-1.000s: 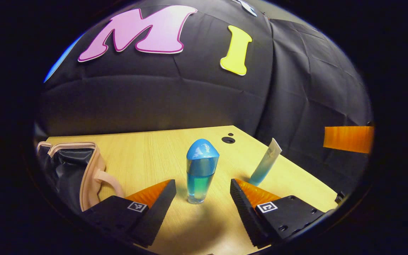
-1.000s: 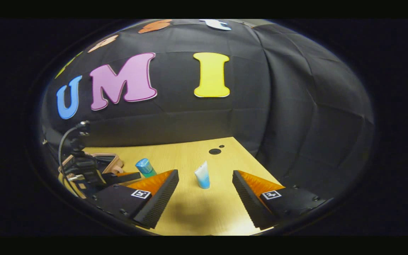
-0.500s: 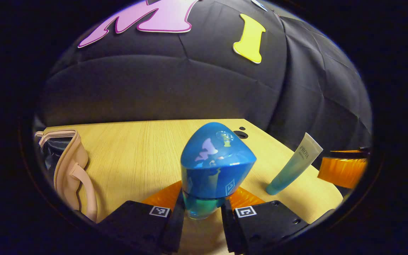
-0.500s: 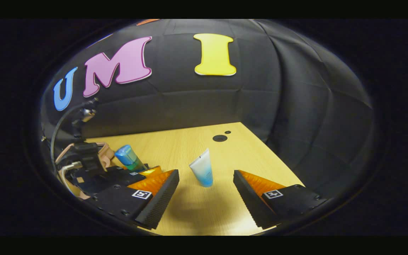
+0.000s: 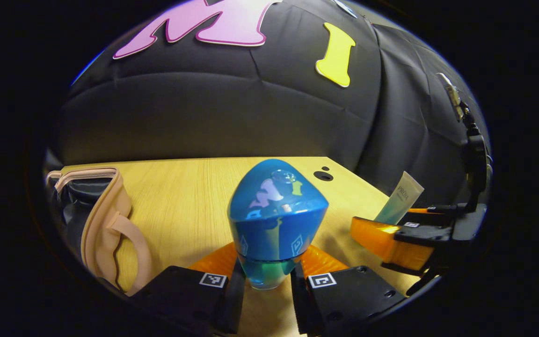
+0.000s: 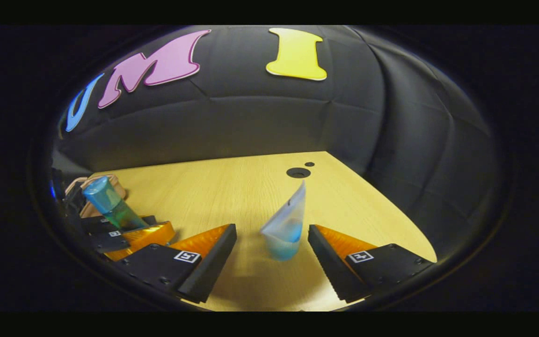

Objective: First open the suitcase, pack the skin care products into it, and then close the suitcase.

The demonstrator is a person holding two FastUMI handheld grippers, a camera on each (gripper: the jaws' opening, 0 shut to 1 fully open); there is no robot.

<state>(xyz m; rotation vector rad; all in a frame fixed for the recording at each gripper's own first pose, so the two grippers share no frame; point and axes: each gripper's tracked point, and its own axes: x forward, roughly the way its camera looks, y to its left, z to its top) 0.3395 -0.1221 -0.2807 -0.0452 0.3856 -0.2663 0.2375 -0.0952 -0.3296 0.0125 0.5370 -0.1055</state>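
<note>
Left gripper view: the left gripper [image 5: 264,285] has both fingers pressed on the bottle [image 5: 276,220], low on its body, at 6 o'clock on the table [image 5: 180,196]. Lift straight, then carry it to the suitcase [image 5: 103,220] at 9 o'clock, lying open. Right gripper view adds what that one hides — the right gripper [image 6: 272,262] spread wide around the upright tube [image 6: 288,224], not yet touching; centre it before closing.
</note>
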